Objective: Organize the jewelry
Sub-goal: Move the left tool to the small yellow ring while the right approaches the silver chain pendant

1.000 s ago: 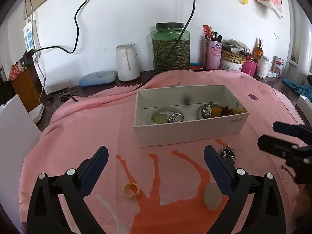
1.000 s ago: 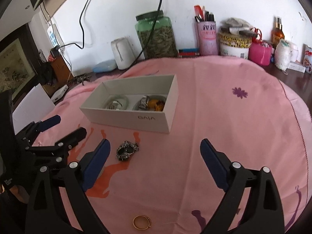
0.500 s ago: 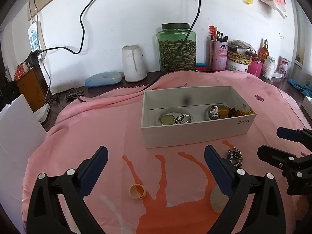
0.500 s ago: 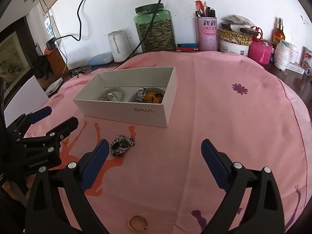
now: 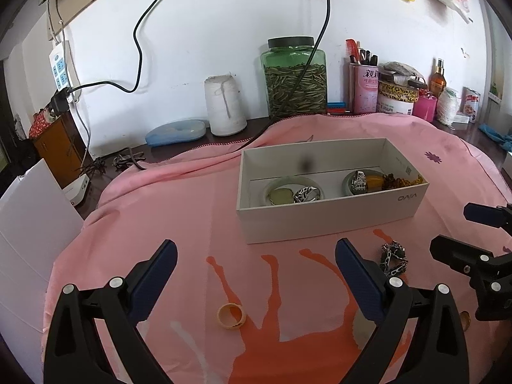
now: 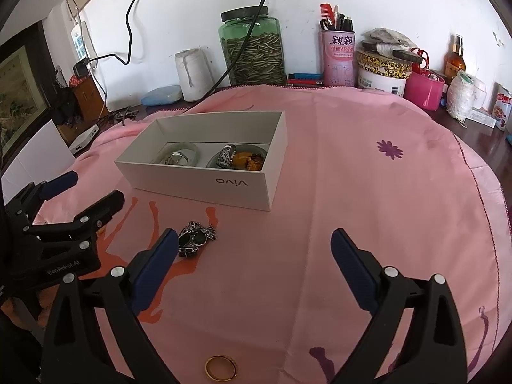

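Right wrist view shows the chain [image 6: 196, 238] on the cloth just beside the left finger of the wide-open, empty right claw [image 6: 252, 251], nearer than the open left claw [image 6: 92, 192].

Box [image 6: 204, 185] behind bracelet [image 6: 195, 238]; ring [image 6: 220, 368] nearest, on cloth [image 6: 368, 192].

- A pink cloth [image 6: 368, 192] is covering the tabletop [image 5: 256, 124], leaving a dark strip bare along the back edge.
- A white box [image 6: 204, 185] is sitting on the cloth near the middle.
- A dark chain piece [image 6: 195, 238] is lying just in front of the box.
- A gold ring [image 6: 220, 368] is lying near the front edge.
- A tan ring [image 5: 231, 316] is lying front-left.
- A green jar [image 5: 296, 76], a white spool [image 5: 224, 105] and a pink cup [image 6: 339, 57] are standing along the back edge.
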Demonstrator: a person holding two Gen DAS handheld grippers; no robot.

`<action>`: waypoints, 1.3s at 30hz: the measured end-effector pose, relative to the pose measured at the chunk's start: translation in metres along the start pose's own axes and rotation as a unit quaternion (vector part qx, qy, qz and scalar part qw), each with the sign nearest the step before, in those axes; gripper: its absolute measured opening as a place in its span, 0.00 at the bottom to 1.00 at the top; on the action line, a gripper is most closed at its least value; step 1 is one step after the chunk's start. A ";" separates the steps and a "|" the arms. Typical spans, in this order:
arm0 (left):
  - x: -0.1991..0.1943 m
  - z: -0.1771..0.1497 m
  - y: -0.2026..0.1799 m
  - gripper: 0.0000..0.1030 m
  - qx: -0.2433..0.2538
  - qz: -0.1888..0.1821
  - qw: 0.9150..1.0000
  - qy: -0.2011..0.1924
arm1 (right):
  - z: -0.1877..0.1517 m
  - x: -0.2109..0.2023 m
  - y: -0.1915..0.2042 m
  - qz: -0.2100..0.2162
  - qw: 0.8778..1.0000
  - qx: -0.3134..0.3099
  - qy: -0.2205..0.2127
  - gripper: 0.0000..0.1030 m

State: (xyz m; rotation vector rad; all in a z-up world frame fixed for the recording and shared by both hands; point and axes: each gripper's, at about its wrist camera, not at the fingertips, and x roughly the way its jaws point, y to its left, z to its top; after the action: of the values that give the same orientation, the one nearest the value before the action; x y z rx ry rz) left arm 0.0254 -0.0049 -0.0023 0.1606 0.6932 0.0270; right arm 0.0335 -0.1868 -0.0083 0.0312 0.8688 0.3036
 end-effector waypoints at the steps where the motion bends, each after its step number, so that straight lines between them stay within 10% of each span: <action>1: 0.000 0.000 0.001 0.94 -0.001 0.001 1.000 -0.001 | 0.000 0.000 0.000 0.000 1.000 0.001 0.000 0.89; 15: -0.023 0.006 0.128 0.94 -0.160 0.022 0.987 0.003 | 0.000 0.001 -0.007 0.010 1.000 0.019 0.005 0.90; 32: -0.012 -0.011 0.044 0.94 0.001 -0.019 1.000 0.017 | -0.007 0.002 0.014 0.009 0.999 -0.033 0.007 0.90; 39: -0.008 -0.015 0.038 0.94 0.010 -0.026 0.999 0.028 | -0.009 0.003 0.021 0.015 0.998 -0.057 0.011 0.72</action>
State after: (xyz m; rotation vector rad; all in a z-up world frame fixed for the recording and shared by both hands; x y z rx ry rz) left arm 0.0104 0.0344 -0.0029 0.1619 0.7535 -0.0251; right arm 0.0235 -0.1662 -0.0134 -0.0644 0.8718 0.3817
